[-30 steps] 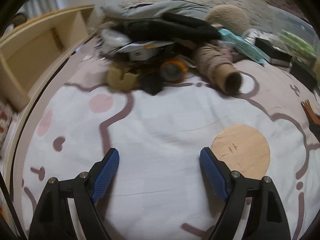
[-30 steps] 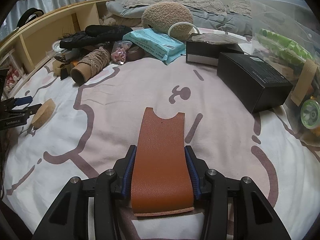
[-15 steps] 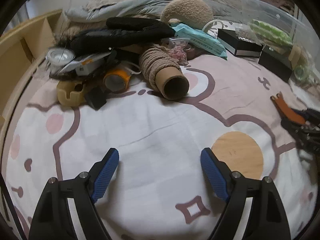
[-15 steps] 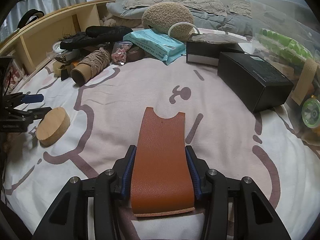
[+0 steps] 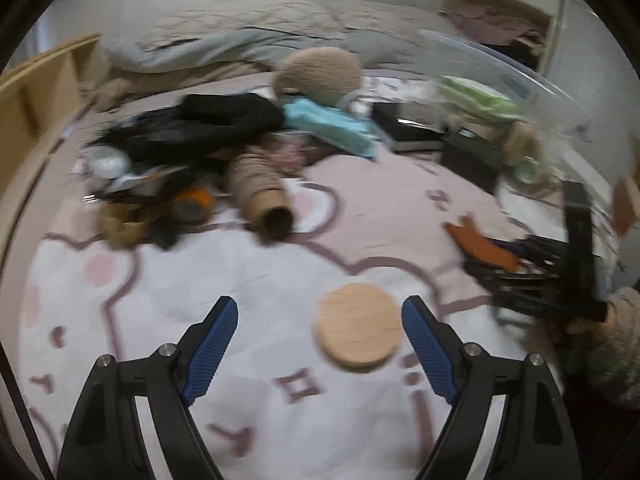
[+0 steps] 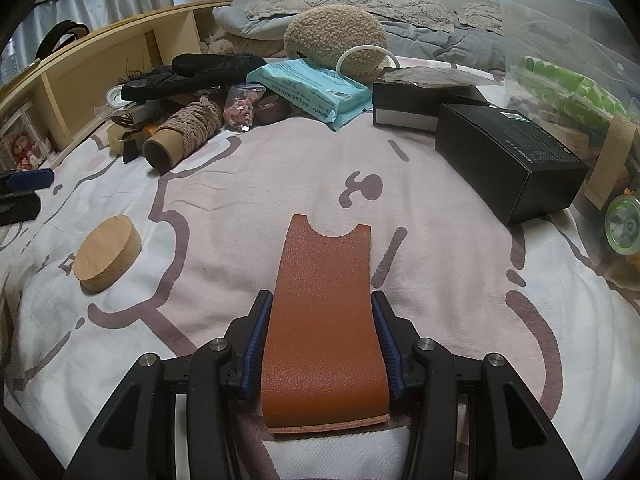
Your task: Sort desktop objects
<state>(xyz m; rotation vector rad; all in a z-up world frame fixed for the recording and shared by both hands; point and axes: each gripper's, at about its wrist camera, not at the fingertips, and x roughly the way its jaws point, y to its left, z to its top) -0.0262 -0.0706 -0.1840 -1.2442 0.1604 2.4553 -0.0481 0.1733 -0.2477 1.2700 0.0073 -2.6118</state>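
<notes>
Right tool (image 6: pixel 322 344): pressed onto one brown leather piece (image 6: pixel 324 320) at its two long edges. Grip and pose unchanged from half a second ago. The piece's long axis runs 6 to 12 o'clock, with the notched end at 12 over the bedspread (image 6: pixel 248 248) and the cut end at 6 between the tool's arms.

Left tool (image 5: pixel 320 340): spread wide, holding nothing. It has swung since the earlier frame; the view is motion-blurred, and the wooden disc (image 5: pixel 358 332) now sits between the fingertips, close to the right-hand one, where it had lain beyond that finger. In the right wrist view the disc (image 6: pixel 106 254) lies flat at 9 o'clock, well apart from the leather piece.

Count, outward at 10 to 2 o'clock in the right wrist view:
- one cardboard tube wound with twine (image 6: pixel 182 136), open end toward 7 o'clock
- one teal tissue pack (image 6: pixel 312 90)
- two black boxes: the near box (image 6: pixel 508 156) and the far box (image 6: pixel 416 102)
- one fleecy beige cushion (image 6: pixel 332 36)
- one clear plastic bin (image 6: pixel 576 40) at 2 o'clock

Wooden shelf (image 6: pixel 100 60) at 10 o'clock.
</notes>
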